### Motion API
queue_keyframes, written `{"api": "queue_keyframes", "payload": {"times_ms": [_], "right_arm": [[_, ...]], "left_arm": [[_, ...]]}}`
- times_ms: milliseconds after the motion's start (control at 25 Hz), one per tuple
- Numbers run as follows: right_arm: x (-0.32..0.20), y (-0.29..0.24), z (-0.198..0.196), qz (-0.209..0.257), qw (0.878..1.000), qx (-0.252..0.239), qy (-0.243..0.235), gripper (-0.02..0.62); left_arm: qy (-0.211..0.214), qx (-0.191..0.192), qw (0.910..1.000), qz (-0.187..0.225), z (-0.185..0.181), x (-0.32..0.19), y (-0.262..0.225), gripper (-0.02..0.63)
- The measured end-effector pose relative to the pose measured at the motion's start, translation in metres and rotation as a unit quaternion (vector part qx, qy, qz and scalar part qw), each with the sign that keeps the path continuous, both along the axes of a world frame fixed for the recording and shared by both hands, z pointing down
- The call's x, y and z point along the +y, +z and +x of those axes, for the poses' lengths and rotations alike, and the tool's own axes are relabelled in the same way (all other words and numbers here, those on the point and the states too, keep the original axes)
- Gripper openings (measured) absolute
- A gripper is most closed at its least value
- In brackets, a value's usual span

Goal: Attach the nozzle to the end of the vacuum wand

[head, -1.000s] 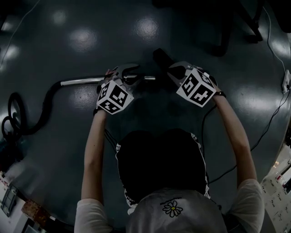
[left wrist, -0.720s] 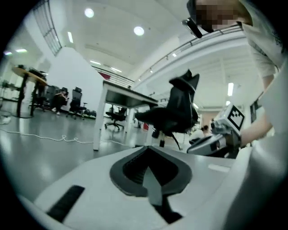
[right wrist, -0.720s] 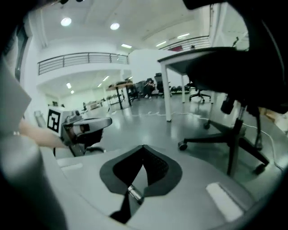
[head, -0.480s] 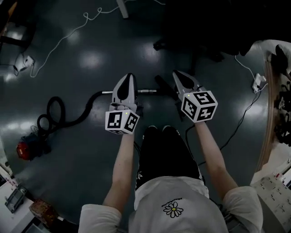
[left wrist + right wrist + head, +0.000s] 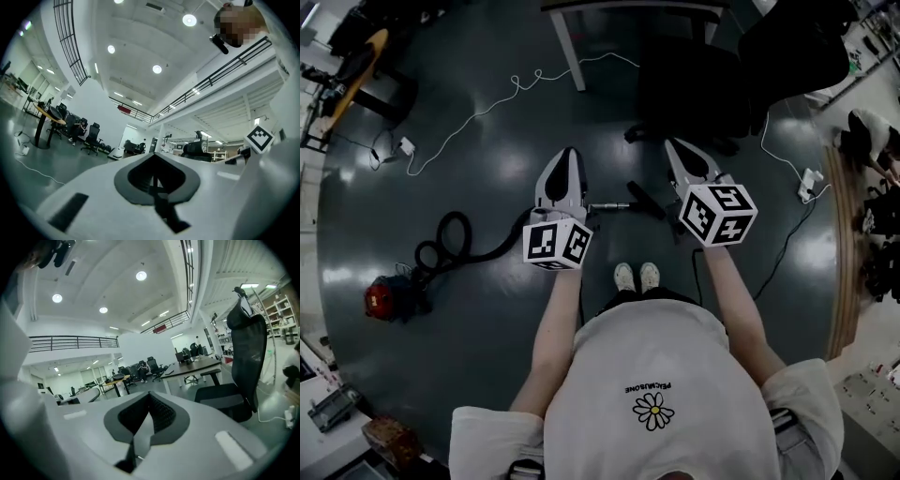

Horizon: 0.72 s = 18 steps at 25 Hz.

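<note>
Both grippers have come up off the floor as the person stood. Two grippers, left gripper (image 5: 568, 153) and right gripper (image 5: 673, 143), are each clenched on nothing and held about level on outstretched arms. One wand (image 5: 610, 205) lies on the floor below, mostly hidden behind the left gripper. One black nozzle (image 5: 645, 200) sits at its end; whether the two are joined is hard to make out. One hose (image 5: 455, 246) leads to one red vacuum (image 5: 389, 295).

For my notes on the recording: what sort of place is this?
Probably a large open office or lab hall: a desk and office chair, a railed upper gallery, a glossy dark floor.
</note>
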State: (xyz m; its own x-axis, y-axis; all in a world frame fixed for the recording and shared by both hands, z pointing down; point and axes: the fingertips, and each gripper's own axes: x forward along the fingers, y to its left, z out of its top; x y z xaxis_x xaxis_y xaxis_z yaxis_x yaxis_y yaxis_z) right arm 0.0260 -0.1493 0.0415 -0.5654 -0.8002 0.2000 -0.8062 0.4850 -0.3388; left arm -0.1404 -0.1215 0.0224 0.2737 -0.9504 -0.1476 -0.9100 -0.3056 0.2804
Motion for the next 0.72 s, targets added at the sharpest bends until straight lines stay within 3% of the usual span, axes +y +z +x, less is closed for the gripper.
{"api": "queue_keyframes", "payload": {"times_ms": [80, 240, 480, 720], "right_arm": [[0.008, -0.012, -0.001, 0.014, 1.0, 0.0, -0.003, 0.008], [0.019, -0.021, 0.004, 0.02, 1.0, -0.007, -0.004, 0.008], [0.033, -0.022, 0.002, 0.029, 0.999, 0.0, -0.014, 0.008], [0.042, -0.037, -0.003, 0.066, 0.997, 0.042, -0.027, 0.008]], "left_arm": [[-0.009, -0.001, 0.9999, 0.013, 0.001, 0.008, -0.012, 0.003], [-0.006, 0.04, 0.9987, 0.033, 0.009, 0.015, -0.025, 0.003], [0.022, 0.001, 0.9986, 0.049, 0.028, 0.022, -0.034, 0.003], [0.042, -0.017, 0.9968, 0.067, 0.049, 0.025, -0.05, 0.003]]}}
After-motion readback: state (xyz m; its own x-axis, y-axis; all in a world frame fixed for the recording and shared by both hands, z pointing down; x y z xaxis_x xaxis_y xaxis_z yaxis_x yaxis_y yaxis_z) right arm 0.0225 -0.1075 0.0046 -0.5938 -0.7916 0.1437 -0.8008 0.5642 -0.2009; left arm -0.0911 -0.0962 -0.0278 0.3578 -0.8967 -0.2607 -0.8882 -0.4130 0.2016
